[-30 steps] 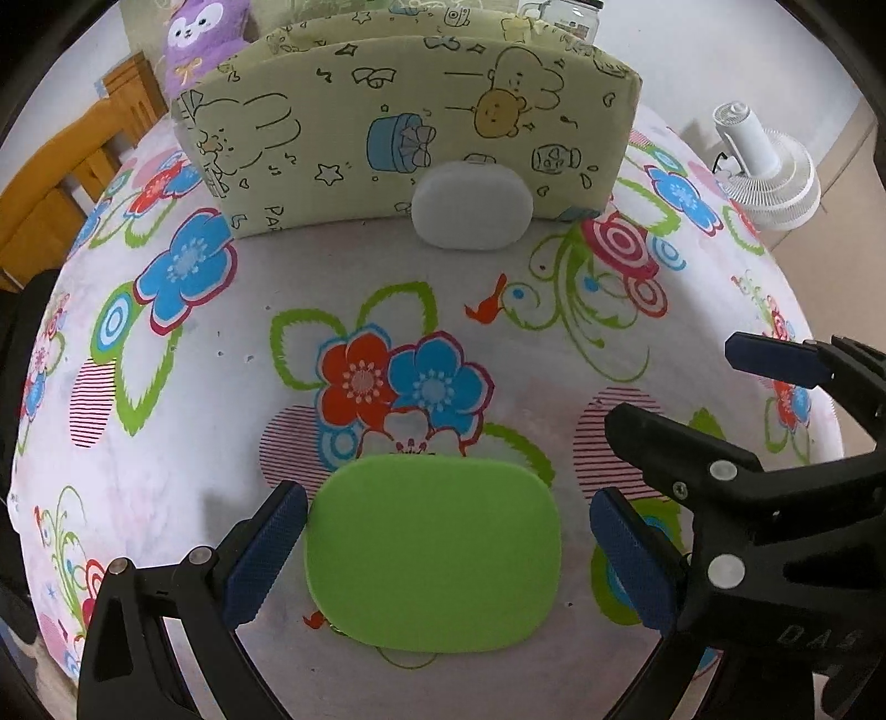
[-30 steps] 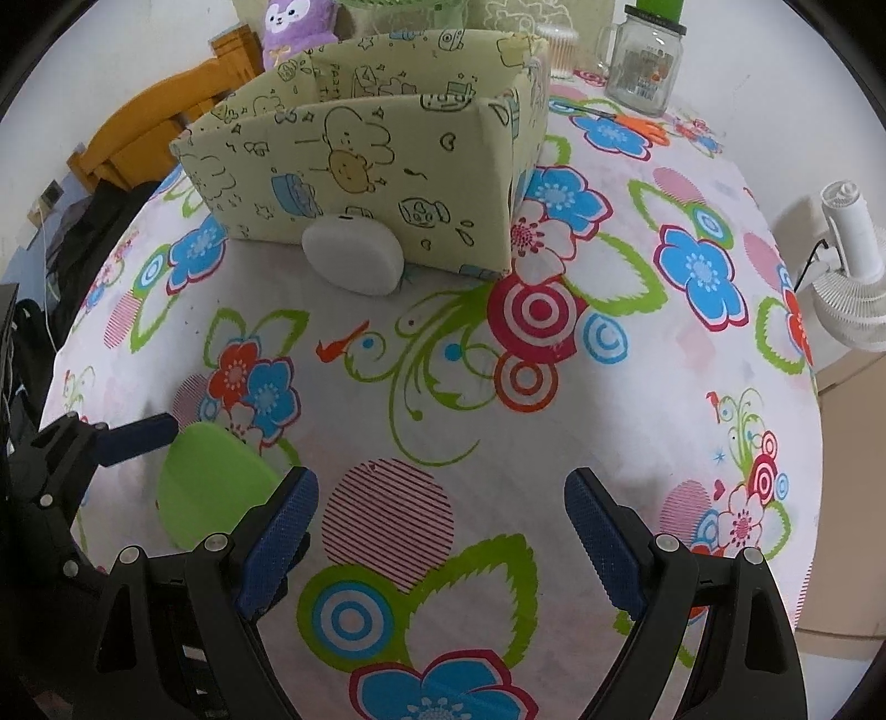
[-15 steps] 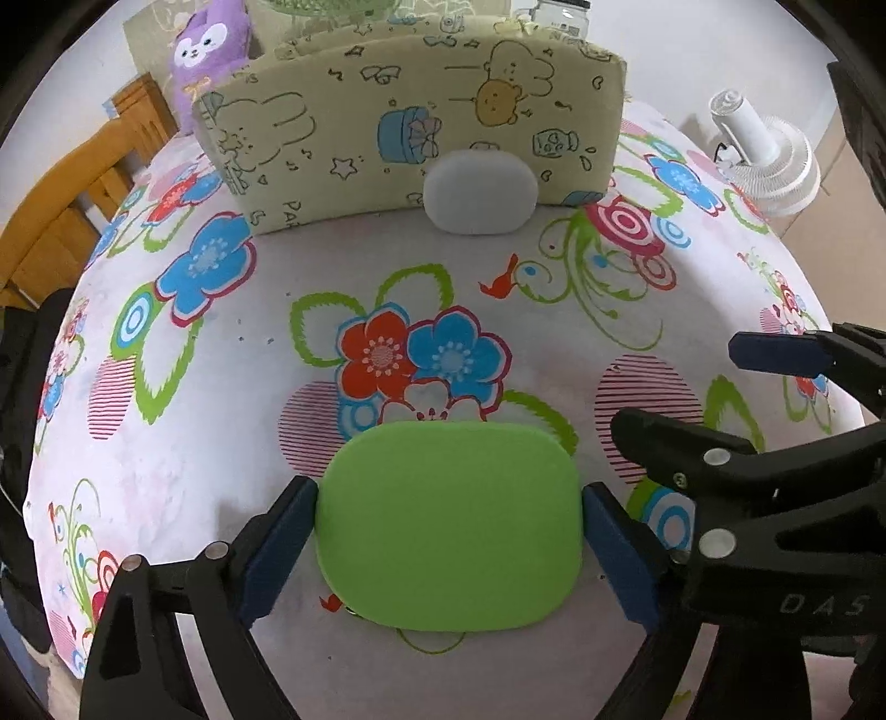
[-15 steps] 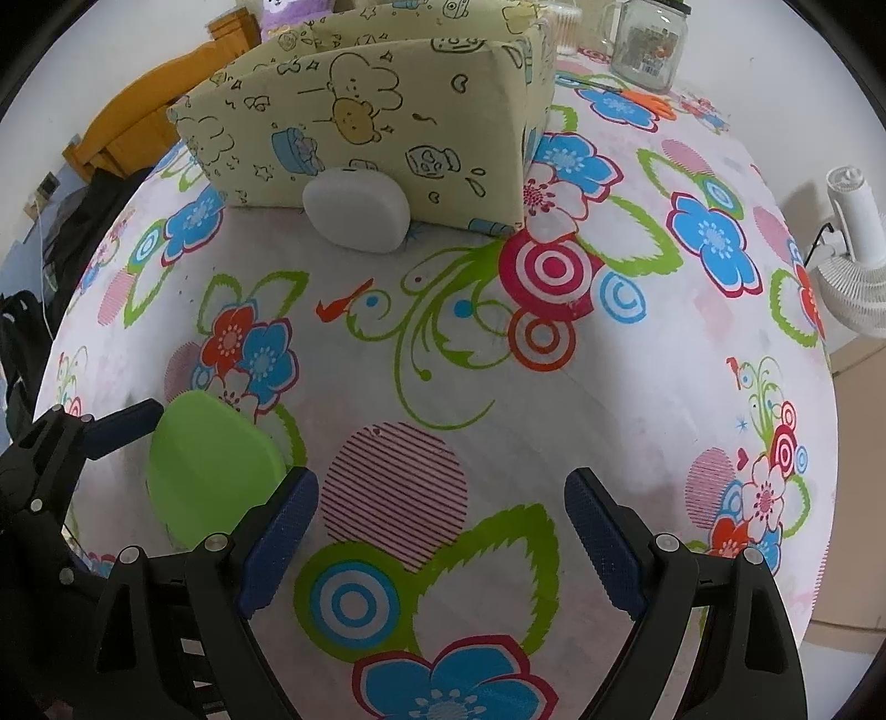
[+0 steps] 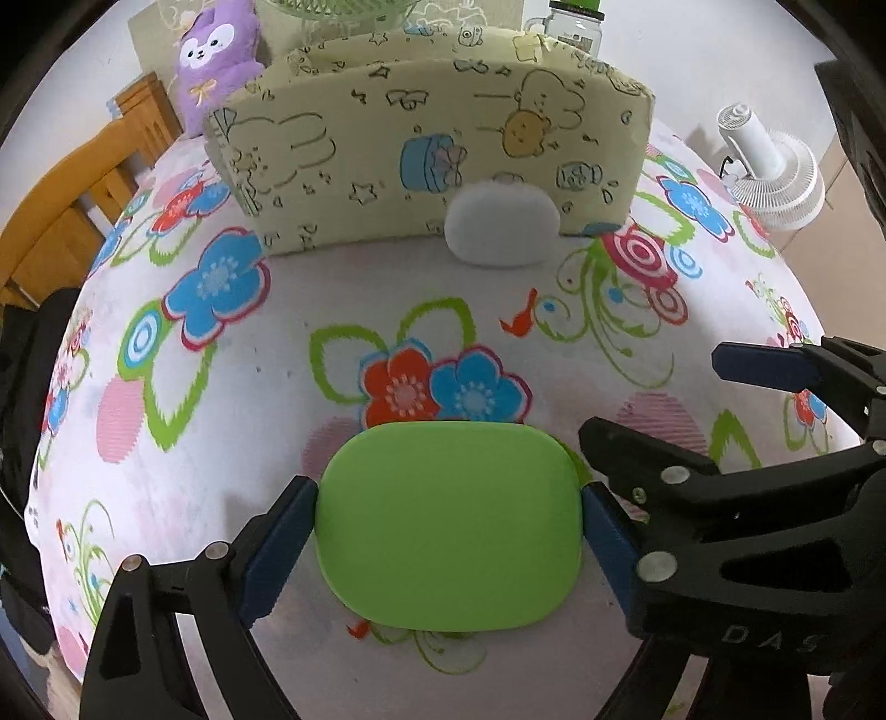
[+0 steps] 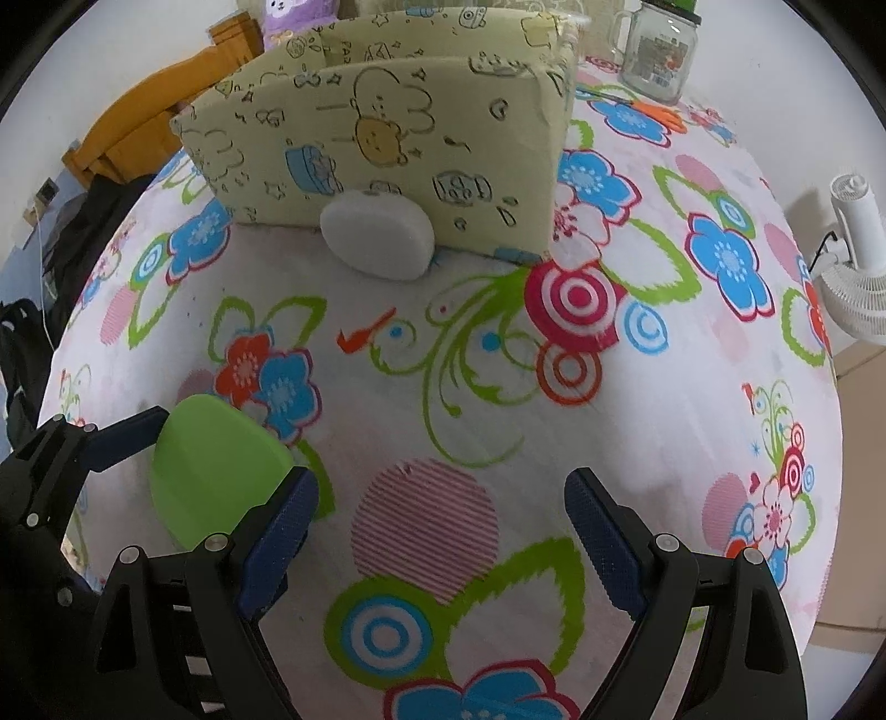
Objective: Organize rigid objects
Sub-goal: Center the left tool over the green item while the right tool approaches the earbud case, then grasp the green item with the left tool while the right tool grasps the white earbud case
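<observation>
A flat green rounded pad (image 5: pixel 449 526) sits between the blue fingers of my left gripper (image 5: pixel 448 531), which is shut on its two sides just above the floral tablecloth. It also shows in the right wrist view (image 6: pixel 216 476). A white rounded pad (image 5: pixel 503 226) leans against the front of the yellow cartoon-print fabric box (image 5: pixel 426 138) at the far side; both show in the right wrist view, the pad (image 6: pixel 379 239) and the box (image 6: pixel 382 138). My right gripper (image 6: pixel 440 543) is open and empty over the cloth, to the right of the left gripper.
A purple plush toy (image 5: pixel 219 55) and a glass jar (image 6: pixel 659 52) stand behind the box. A wooden chair (image 5: pixel 61 210) is at the left. A white fan (image 5: pixel 775 177) stands off the table's right edge. The right gripper's fingers (image 5: pixel 764 365) reach into the left wrist view.
My left gripper's fingers closed in from either side of the green pad until they clamped it. The view has pulled up slightly. The right gripper stayed open.
</observation>
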